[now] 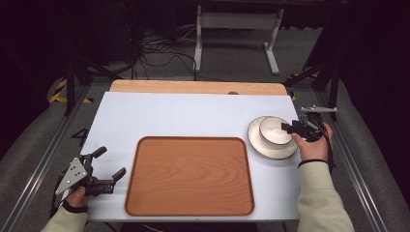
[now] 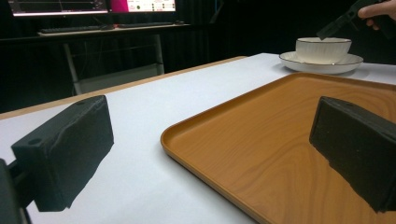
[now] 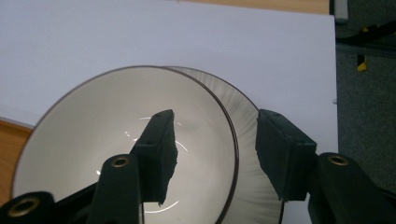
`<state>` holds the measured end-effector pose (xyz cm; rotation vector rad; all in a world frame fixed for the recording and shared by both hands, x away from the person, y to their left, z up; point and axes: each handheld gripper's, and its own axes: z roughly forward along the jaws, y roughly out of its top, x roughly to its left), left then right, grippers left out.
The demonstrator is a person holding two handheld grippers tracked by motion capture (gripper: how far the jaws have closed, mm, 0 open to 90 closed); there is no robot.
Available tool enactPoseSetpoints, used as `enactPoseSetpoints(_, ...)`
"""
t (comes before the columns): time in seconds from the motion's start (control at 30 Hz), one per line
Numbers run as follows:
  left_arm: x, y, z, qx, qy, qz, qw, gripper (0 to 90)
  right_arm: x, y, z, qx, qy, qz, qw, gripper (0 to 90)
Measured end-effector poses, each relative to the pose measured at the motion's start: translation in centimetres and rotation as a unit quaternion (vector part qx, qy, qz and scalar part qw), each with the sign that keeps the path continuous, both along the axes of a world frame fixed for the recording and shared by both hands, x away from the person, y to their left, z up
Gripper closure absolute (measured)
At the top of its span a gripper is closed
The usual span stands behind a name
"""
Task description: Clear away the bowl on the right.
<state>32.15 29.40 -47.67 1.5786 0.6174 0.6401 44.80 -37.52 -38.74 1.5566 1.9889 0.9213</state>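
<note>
A white bowl [image 1: 273,129] with a dark rim stands on a white plate [image 1: 270,149] at the table's right side. My right gripper [image 1: 288,128] reaches over the bowl's right edge. In the right gripper view the gripper [image 3: 217,123] straddles the rim of the bowl [image 3: 93,140], one jaw inside and one outside. A gap shows on both sides, so it is open. My left gripper [image 1: 111,161] rests open and holding nothing at the front left, beside the wooden tray [image 1: 189,175]. In the left gripper view its jaws [image 2: 210,112] frame the tray's near corner [image 2: 280,140], with the bowl [image 2: 323,49] far off.
The tray is bare and fills the middle front of the white table mat [image 1: 183,116]. A wooden strip [image 1: 193,87] runs along the far edge. Metal rails [image 1: 43,159] flank the table, and a white desk frame [image 1: 237,29] with cables stands behind.
</note>
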Motion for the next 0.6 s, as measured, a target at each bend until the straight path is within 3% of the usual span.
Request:
enactPoseSetpoints(0.37, 0.0, 0.0, 0.0, -0.001, 0.001, 0.0, 1.0, 0.2, 1.1, -0.2, -1.6, 0.0, 0.068, -0.023, 0.9974, 59.5)
enactPoseSetpoints(0.6, 0.0, 0.0, 0.0, 0.0, 0.001, 0.0, 1.0, 0.3, 1.2, 0.0, -2.0, 0.003, 0.09, -0.038, 0.9952, 70.2)
